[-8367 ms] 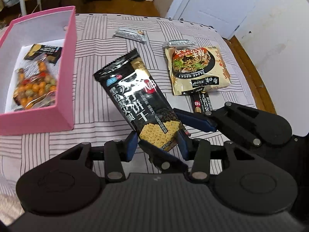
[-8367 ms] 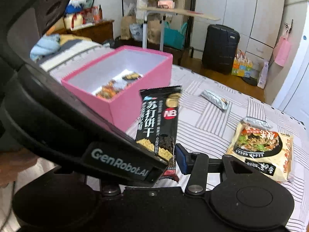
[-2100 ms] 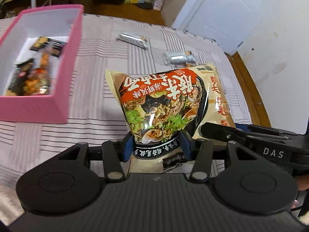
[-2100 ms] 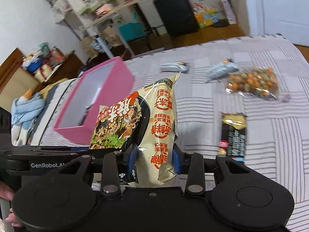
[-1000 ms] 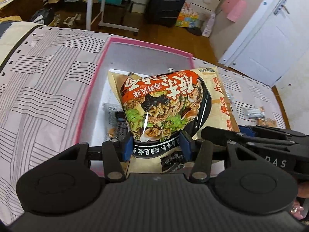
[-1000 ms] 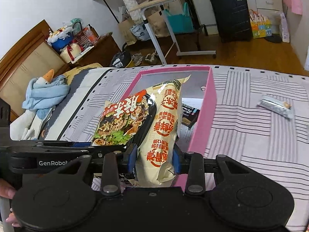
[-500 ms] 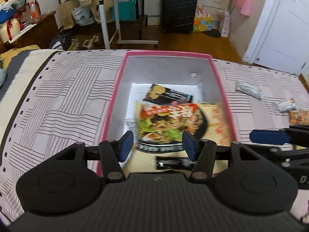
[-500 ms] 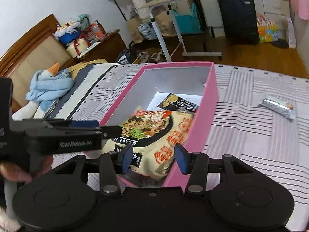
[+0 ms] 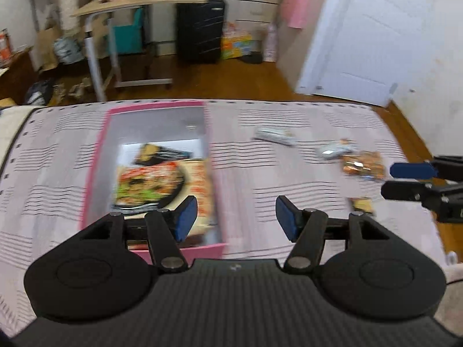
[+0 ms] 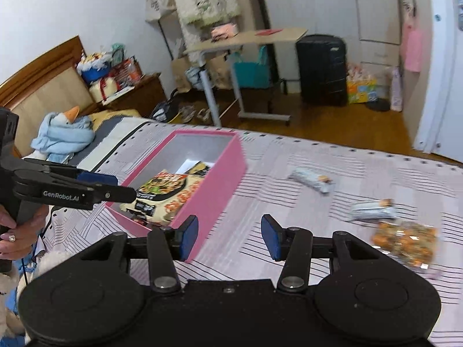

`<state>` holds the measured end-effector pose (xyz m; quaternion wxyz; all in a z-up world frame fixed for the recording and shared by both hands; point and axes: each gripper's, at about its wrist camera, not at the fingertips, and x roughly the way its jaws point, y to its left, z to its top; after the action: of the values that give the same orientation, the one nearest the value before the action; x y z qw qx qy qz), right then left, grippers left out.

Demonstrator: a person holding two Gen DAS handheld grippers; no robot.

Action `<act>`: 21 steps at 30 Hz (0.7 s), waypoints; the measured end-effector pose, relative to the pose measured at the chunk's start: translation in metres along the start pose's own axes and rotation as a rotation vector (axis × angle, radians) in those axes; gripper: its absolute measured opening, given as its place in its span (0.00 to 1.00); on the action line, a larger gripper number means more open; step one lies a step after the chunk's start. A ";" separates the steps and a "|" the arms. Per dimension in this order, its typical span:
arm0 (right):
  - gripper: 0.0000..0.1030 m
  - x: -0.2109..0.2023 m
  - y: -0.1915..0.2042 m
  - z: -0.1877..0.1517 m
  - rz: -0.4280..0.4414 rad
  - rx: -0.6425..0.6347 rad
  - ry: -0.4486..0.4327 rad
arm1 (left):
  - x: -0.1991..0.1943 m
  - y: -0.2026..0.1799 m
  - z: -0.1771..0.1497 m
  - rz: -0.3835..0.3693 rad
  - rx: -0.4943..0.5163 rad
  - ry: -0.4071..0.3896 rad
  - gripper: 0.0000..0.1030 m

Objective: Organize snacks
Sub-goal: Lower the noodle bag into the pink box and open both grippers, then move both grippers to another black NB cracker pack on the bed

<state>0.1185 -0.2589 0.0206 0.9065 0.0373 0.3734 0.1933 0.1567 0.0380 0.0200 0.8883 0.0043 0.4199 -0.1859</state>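
The noodle packet [image 9: 156, 182] lies flat inside the pink box [image 9: 97, 173], partly over a black snack pack [image 9: 156, 151]. My left gripper [image 9: 235, 215] hovers over the box's right wall, its jaws opening with nothing between them. In the right wrist view the pink box [image 10: 214, 190] holds the noodle packet [image 10: 165, 190]. My right gripper [image 10: 230, 237] stands open and empty beside the box's near corner. The left gripper [image 10: 110, 186] reaches in from the left over the box. On the striped cover lie a silver bar [image 10: 312, 180], a silver packet [image 10: 371, 209] and a bag of nuts [image 10: 405, 241].
A black and gold bar [image 9: 361, 204] lies near the right gripper [image 9: 411, 177]. A hand [image 10: 14, 231] holds the left gripper's handle. A blue cloth with a plush goose [image 10: 63, 136] sits at the far left. Beyond the bed's far edge stand a rolling desk [image 10: 246, 40] and a black suitcase [image 10: 321, 69].
Both grippers let go of the noodle packet, which dropped into the pink box. Both then rose and swung right, away from the box, with their jaws wider.
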 end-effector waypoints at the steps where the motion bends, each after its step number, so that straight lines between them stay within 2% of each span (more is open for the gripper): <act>1: 0.53 -0.008 -0.006 -0.002 -0.009 -0.001 -0.005 | 0.001 -0.011 0.001 -0.016 0.014 0.003 0.58; 6: 0.59 -0.025 -0.037 -0.022 -0.054 0.010 0.000 | 0.016 -0.059 -0.001 -0.078 0.055 0.027 0.59; 11: 0.61 -0.009 -0.072 -0.050 -0.097 0.026 0.036 | 0.050 -0.094 -0.004 -0.167 0.042 0.084 0.62; 14: 0.61 0.004 -0.094 -0.067 -0.087 0.059 0.048 | 0.075 -0.112 -0.010 -0.179 0.041 0.103 0.63; 16: 0.62 0.011 -0.104 -0.079 -0.106 0.050 0.002 | 0.093 -0.123 -0.014 -0.202 0.062 0.123 0.64; 18: 0.65 0.015 -0.113 -0.086 -0.142 0.028 -0.053 | 0.112 -0.133 -0.018 -0.192 0.073 0.143 0.63; 21: 0.65 0.025 -0.134 -0.094 -0.171 0.067 -0.024 | 0.135 -0.145 -0.025 -0.175 0.081 0.128 0.64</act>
<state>0.1130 -0.3806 -0.0919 0.9224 0.0380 0.3706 0.1022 0.1676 -0.1373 -0.0753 0.8392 0.0155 0.4666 -0.2788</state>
